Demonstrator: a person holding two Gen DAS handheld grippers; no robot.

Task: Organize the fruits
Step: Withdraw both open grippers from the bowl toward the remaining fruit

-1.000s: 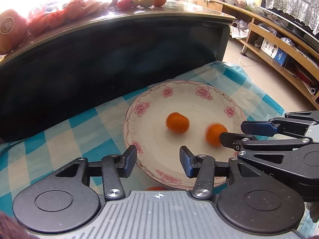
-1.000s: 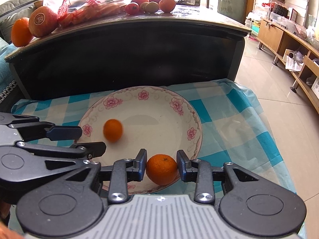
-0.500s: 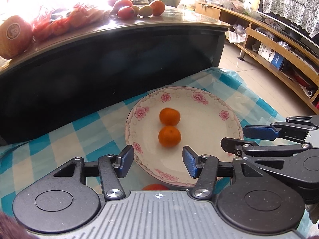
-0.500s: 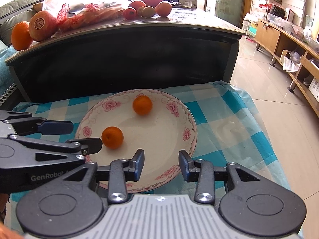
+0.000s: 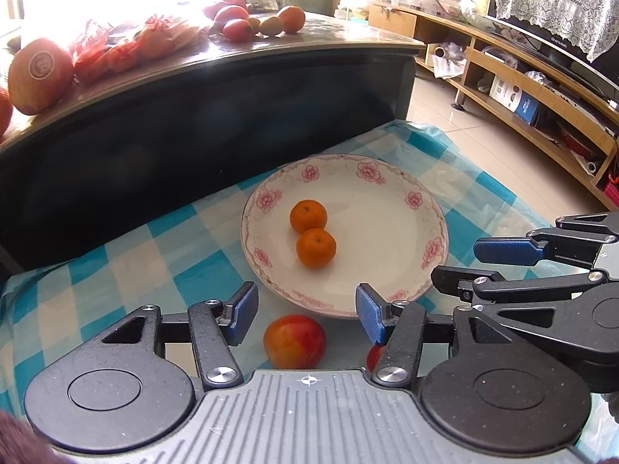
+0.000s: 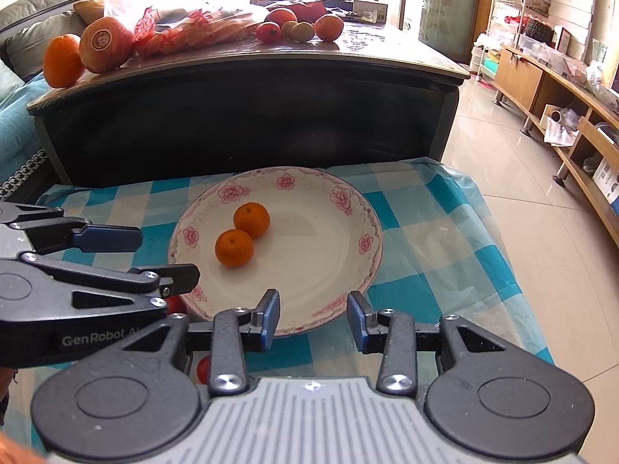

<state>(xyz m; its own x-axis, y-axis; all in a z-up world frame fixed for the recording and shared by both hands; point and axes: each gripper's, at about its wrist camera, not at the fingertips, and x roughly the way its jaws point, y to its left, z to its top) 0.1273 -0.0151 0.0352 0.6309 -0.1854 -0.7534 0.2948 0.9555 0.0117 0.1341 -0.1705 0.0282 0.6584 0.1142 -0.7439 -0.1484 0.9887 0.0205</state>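
Peach [image 5: 293, 341] near left gripper [image 5: 305, 315], half-hidden elsewhere

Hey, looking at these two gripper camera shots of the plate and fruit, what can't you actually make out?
- Small red fruit, left wrist view: mostly hidden behind the left gripper's finger, so its kind is unclear.
- Another red fruit, right wrist view: only a sliver shows beside the right gripper's linkage.
- Fruit in the plastic bag on the dark table, left wrist view: washed out by window glare.
- Person: only a sleeve edge, cut off by the frame.
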